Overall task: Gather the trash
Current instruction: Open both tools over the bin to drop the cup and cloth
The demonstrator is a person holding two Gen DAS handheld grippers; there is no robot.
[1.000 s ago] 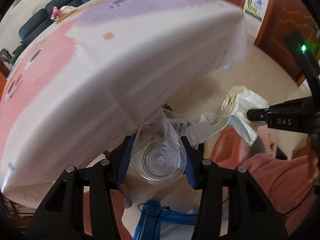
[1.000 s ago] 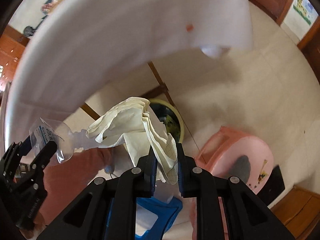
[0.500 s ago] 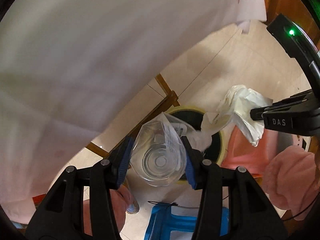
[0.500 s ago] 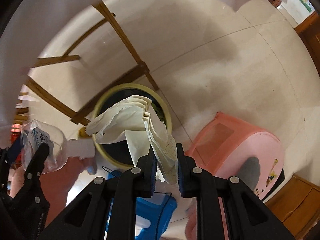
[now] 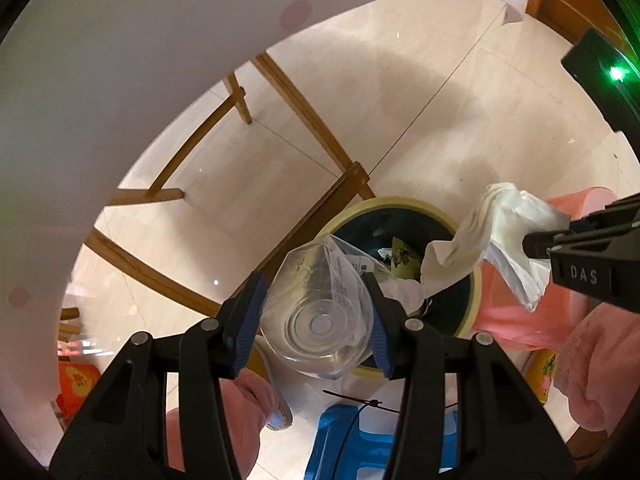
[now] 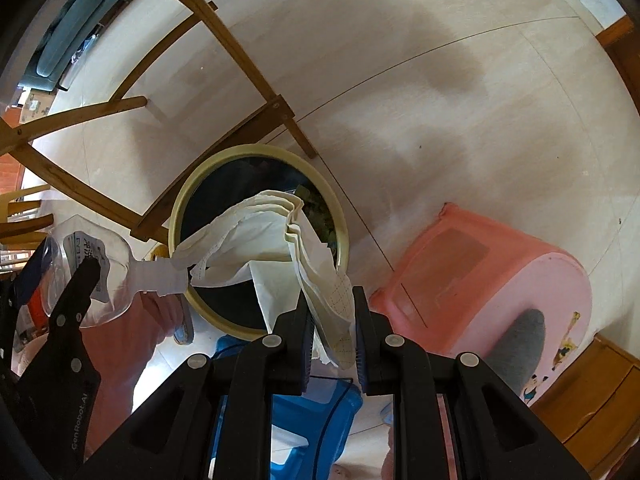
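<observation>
left gripper (image 5: pixel 316 312) clamped on a clear plastic bottle (image 5: pixel 320 312), blue pads pressed to both flanks, base toward the lens, white cap end pointing down over the bin. right gripper (image 6: pixel 332 332) pinched tight on a wad of crumpled white paper (image 6: pixel 280 240), folds fanning out ahead of the fingers, one loose flap touching the bottle's cap end. seen from the left wrist camera, same paper (image 5: pixel 504 240) dangling from the black right gripper (image 5: pixel 532 246) at the right edge. both pieces of trash held above the open mouth of a round trash bin (image 6: pixel 182 216) with a pale yellow rim and dark inside, green and paper scraps already lying at the bottom. bin standing on a light tiled floor (image 6: pixel 400 80), just beside the wooden table legs (image 6: pixel 224 56). pink plastic stool (image 6: pixel 500 280) to the right of the bin, blue stool (image 5: pixel 352 440) below the grippers, near the lower edge. white tablecloth edge (image 5: pixel 120 60) hanging across the top left of the left wrist view. pink sleeve (image 5: pixel 600 360) at the lower right.
</observation>
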